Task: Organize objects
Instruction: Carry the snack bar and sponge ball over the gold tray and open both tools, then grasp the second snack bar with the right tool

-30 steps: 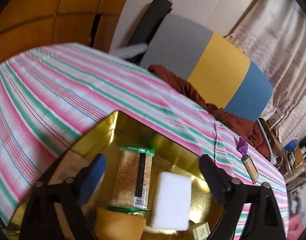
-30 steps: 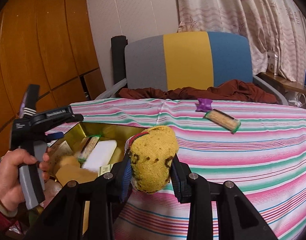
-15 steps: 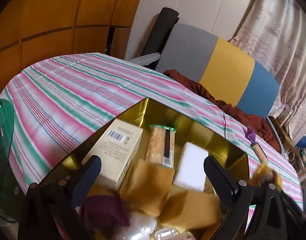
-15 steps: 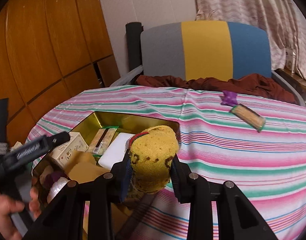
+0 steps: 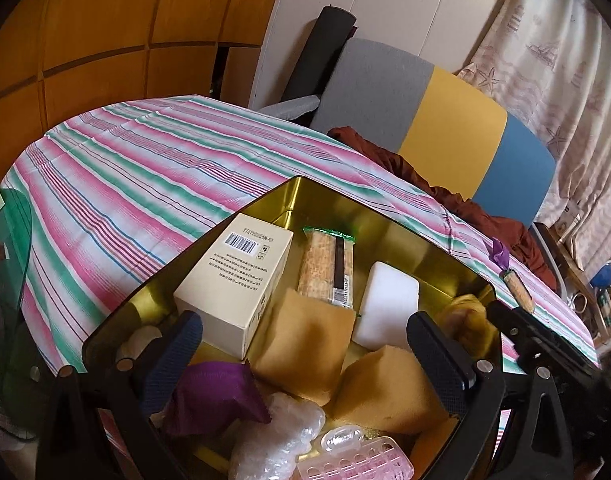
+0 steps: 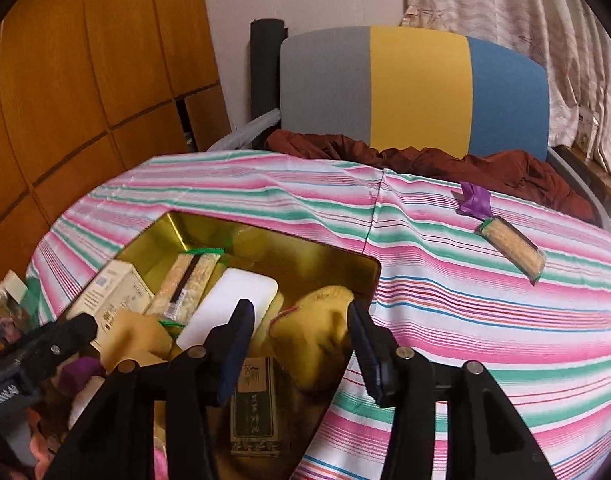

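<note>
Gold-coloured metal forms the open tin (image 6: 177,236), the landmark here, resting on the striped tabletop (image 6: 465,320). Over its right-hand near corner the right gripper (image 6: 297,344) has just been opening its jaws; the yellow knitted pouch (image 6: 317,332) lies between them inside the tin, and the pads no longer seem to press on it. Above the tin's near end the left gripper (image 5: 305,360) stands spread wide and empty. Inside the tin lie a cream box (image 5: 233,280), a cracker packet (image 5: 325,264), a white block (image 5: 385,304) and tan sponges (image 5: 301,348). Beyond the tin's right side, a second cracker packet (image 6: 511,244) lies beside a purple scrap (image 6: 475,202).
</note>
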The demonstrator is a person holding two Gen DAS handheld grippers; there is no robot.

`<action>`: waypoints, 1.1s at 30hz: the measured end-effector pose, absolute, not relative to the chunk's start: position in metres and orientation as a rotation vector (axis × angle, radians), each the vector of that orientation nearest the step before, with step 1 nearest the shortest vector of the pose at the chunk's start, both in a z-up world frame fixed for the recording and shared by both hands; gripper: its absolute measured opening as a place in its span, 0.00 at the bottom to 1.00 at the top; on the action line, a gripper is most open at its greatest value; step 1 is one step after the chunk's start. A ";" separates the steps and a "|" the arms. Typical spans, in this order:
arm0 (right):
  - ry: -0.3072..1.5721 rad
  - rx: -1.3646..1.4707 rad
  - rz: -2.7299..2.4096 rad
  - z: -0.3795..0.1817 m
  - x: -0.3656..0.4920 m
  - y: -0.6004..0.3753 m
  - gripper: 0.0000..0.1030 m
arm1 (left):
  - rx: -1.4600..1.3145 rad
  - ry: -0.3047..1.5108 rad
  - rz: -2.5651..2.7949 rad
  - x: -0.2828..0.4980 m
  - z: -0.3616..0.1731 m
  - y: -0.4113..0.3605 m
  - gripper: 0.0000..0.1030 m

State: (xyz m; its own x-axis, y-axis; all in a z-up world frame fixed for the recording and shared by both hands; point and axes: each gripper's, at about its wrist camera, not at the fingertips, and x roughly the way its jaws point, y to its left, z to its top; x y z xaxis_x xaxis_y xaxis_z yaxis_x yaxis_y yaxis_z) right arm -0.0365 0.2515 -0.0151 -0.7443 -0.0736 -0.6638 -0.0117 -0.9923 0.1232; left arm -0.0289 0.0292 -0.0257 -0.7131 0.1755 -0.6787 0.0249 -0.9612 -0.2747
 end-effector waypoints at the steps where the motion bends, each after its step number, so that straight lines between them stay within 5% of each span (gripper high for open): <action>1: -0.204 1.103 -2.903 -0.014 -0.034 0.254 0.50 | -1.155 -0.414 2.805 -0.029 -0.026 0.029 1.00; 16: -0.405 1.129 -2.987 -0.021 0.001 0.316 0.50 | -1.184 -0.435 2.697 -0.021 -0.021 0.052 1.00; 33: -0.388 1.361 -3.019 -0.054 -0.004 0.404 0.66 | -1.164 -0.150 2.481 0.001 -0.010 0.153 1.00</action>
State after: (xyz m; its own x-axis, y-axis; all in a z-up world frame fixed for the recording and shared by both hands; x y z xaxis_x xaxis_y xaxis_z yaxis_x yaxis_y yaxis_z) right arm -0.0035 0.4040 -0.0537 -0.6514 0.0796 -0.7545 -0.2676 -0.9547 0.1303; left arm 0.0013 0.1527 -0.0096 -0.5763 0.3945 -0.7157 -0.3054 -0.9163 -0.2591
